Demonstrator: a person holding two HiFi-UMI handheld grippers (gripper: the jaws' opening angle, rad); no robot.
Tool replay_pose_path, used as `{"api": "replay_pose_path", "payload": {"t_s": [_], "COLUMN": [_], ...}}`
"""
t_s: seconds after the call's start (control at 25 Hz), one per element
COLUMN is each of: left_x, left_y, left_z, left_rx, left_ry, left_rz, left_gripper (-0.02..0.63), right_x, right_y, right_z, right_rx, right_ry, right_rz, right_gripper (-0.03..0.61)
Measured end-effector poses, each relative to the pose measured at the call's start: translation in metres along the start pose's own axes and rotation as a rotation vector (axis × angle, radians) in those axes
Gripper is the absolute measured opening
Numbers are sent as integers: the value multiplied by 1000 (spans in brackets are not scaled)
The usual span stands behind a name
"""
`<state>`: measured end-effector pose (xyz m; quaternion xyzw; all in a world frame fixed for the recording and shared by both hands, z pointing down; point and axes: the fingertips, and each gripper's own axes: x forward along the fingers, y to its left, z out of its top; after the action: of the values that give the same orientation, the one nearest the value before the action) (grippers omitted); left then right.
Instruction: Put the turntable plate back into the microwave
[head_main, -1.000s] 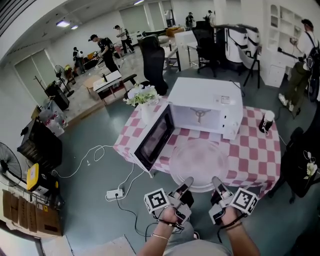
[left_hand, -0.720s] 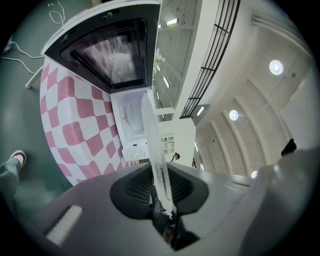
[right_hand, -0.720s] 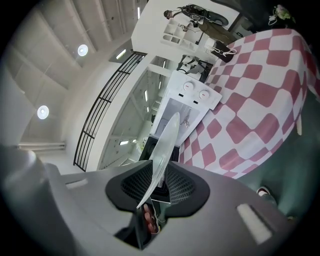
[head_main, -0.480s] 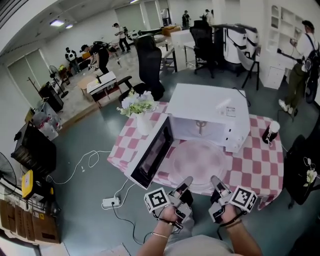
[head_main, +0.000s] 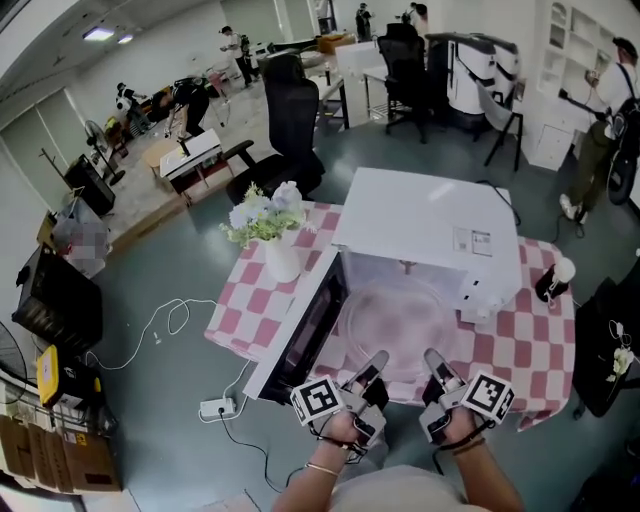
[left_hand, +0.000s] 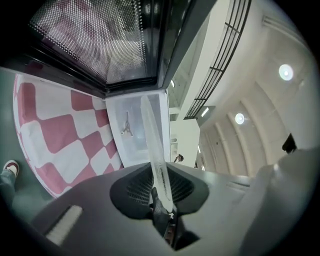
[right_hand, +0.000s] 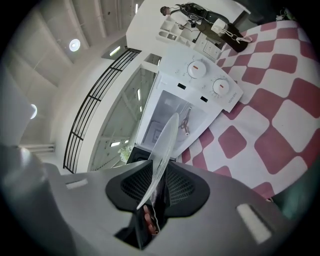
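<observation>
A clear glass turntable plate (head_main: 400, 322) hangs level in front of the open white microwave (head_main: 425, 232), its far edge at the mouth of the cavity. My left gripper (head_main: 372, 368) is shut on the plate's near rim, left of my right gripper (head_main: 434, 366), which is shut on the same rim. In the left gripper view the plate (left_hand: 155, 150) shows edge-on between the jaws, aimed at the cavity and its drive hub (left_hand: 126, 129). In the right gripper view the plate (right_hand: 162, 155) also runs edge-on toward the cavity, with its hub (right_hand: 185, 124) and the control knobs (right_hand: 196, 68) beyond.
The microwave door (head_main: 305, 325) swings open to the left of the plate. A vase of flowers (head_main: 268, 232) stands on the pink checked tablecloth (head_main: 250, 290) at the left, a small bottle (head_main: 553, 278) at the right. Cables and a power strip (head_main: 215, 408) lie on the floor.
Both grippers have carried the plate forward, from over the table's front edge up to the microwave's opening. The grip on the rim is unchanged.
</observation>
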<state>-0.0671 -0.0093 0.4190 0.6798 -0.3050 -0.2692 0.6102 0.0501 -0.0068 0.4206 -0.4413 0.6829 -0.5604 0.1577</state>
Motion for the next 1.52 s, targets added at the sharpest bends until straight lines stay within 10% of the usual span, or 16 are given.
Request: {"api": "replay_pose_path", "payload": {"t_s": [1.28,1.52], "left_x": [45,55], "left_y": [77,81], "left_z": [15,22], "left_rx": [-9,-21], "left_ry": [-44,-46], "left_rz": [53,13], "left_gripper": [44,44], "right_x": [40,71], "right_y": [-87,-59], "right_z": [21,33], "right_rx": [59,-49], "right_ry": [81,67], "right_rz": [-163,97], "right_gripper": [78,78]}}
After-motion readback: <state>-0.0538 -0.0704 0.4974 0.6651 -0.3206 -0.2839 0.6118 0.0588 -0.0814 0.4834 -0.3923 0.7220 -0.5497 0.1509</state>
